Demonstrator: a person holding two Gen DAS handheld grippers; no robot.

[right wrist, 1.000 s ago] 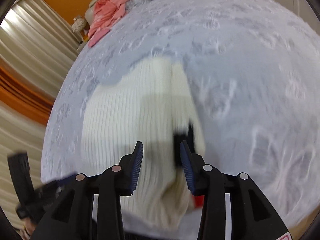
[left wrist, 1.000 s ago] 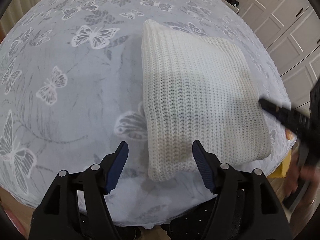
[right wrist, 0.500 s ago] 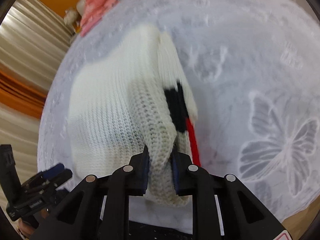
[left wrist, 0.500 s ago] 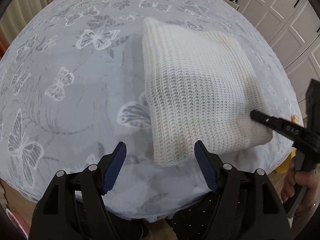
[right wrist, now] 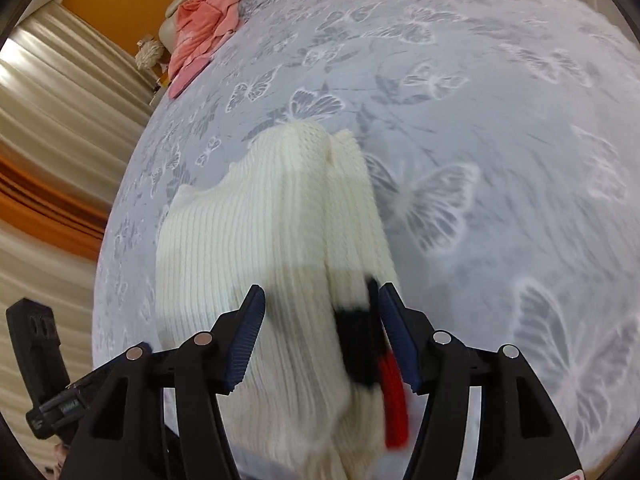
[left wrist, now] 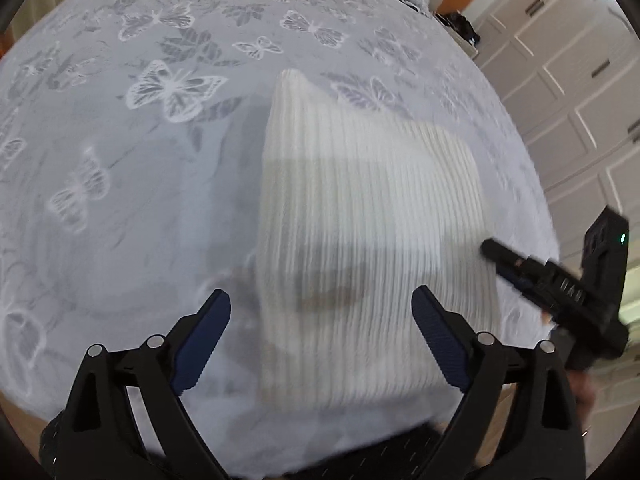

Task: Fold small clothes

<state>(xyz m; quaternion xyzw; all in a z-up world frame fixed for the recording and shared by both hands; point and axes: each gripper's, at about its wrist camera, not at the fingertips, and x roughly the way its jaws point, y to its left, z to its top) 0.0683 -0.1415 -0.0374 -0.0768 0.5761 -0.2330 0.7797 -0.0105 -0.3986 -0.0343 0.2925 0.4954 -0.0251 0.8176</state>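
A folded white knit sweater (left wrist: 360,240) lies on the butterfly-print bed cover (left wrist: 120,180), near the bed's front edge. In the right wrist view the sweater (right wrist: 256,248) shows black and red stripes on its right side. My left gripper (left wrist: 320,336) is open, its jaws wide apart over the sweater's near left corner, holding nothing. My right gripper (right wrist: 320,332) is open, its jaws spread on either side of the sweater's near edge. It also shows in the left wrist view (left wrist: 552,280) at the sweater's right edge.
A pink garment (right wrist: 204,24) lies at the far end of the bed by a pillow. White wardrobe doors (left wrist: 568,80) stand to the right of the bed. Beige curtains (right wrist: 52,128) hang on the other side. The bed's front edge runs just below the grippers.
My right gripper was shut on the sweater's edge half a second ago and has opened and let it go. My left gripper has moved in closer over the sweater.
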